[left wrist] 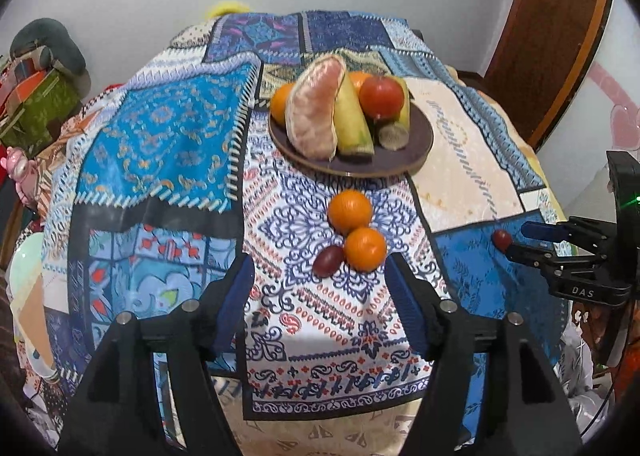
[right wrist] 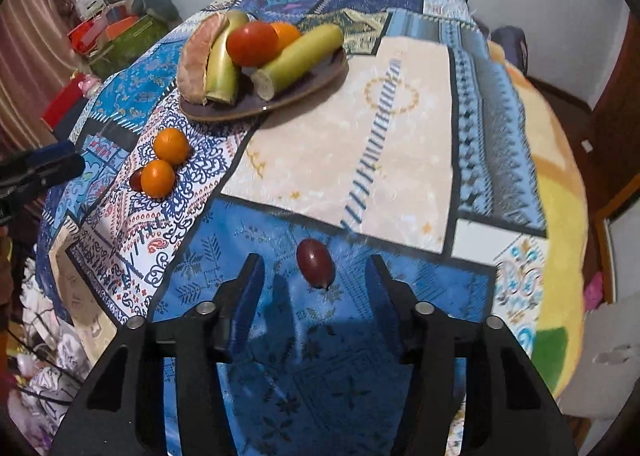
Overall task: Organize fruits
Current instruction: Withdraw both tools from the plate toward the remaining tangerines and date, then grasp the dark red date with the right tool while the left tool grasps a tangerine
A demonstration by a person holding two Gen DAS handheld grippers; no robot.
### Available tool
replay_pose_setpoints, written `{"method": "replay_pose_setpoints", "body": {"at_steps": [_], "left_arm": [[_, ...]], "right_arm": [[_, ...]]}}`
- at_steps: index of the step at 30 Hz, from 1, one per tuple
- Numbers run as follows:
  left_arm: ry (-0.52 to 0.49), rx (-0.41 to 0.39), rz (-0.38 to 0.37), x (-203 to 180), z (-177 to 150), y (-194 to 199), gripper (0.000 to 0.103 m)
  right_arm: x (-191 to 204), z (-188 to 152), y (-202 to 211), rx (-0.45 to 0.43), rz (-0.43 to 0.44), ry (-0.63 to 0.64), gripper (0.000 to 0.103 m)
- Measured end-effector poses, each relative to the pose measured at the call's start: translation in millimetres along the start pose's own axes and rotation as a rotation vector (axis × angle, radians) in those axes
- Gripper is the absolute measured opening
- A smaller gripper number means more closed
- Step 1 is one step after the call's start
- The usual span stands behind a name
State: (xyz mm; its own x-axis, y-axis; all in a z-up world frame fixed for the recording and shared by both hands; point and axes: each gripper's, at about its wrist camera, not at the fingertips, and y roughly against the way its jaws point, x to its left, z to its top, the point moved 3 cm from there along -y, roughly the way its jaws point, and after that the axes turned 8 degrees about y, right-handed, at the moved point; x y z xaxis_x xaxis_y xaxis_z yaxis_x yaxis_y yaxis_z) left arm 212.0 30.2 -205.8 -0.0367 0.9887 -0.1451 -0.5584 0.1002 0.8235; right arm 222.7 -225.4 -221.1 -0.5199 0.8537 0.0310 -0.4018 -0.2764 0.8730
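Note:
A dark round plate [left wrist: 416,147] [right wrist: 320,71] holds a pomelo wedge [left wrist: 316,107], bananas [left wrist: 354,123], a red apple [left wrist: 381,95], oranges and a kiwi [left wrist: 394,135]. Two loose oranges [left wrist: 350,211] [left wrist: 365,248] and a dark red grape [left wrist: 328,260] lie in front of the plate, just ahead of my open, empty left gripper [left wrist: 320,268]. They also show in the right wrist view [right wrist: 171,145] [right wrist: 158,177]. A second dark red grape [right wrist: 315,263] [left wrist: 502,238] lies between the open fingers of my right gripper [right wrist: 316,268] [left wrist: 516,242], untouched.
A patchwork cloth [left wrist: 168,127] [right wrist: 360,143] covers the table. Boxes and clutter [left wrist: 36,95] sit at the left. A wooden door [left wrist: 560,35] is at the right. A white chair [right wrist: 600,356] stands at the table's right edge.

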Motion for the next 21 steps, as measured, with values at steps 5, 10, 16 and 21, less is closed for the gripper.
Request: {"method": "replay_pose_setpoints", "body": {"at_steps": [5, 10, 16, 21], "left_arm": [[-0.004, 0.029, 0.005, -1.8, -4.8, -12.4, 0.067], [-0.012, 0.045, 0.005, -5.0, -3.0, -22.9, 0.067], [-0.019, 0.055, -0.007, -12.1, 4.2, -36.5, 0.067], [-0.028, 0.066, -0.009, -19.6, 12.8, -51.4, 0.067]], "right_arm": [[4.5, -3.8, -13.4, 0.026, 0.013, 0.009, 0.033], [2.1, -4.8, -16.3, 0.008, 0.017, -0.005, 0.019], [-2.2, -0.8, -8.7, -0.024, 0.025, -0.011, 0.019], [-5.3, 9.5, 2.0, -0.070, 0.026, -0.010, 0.019]]}}
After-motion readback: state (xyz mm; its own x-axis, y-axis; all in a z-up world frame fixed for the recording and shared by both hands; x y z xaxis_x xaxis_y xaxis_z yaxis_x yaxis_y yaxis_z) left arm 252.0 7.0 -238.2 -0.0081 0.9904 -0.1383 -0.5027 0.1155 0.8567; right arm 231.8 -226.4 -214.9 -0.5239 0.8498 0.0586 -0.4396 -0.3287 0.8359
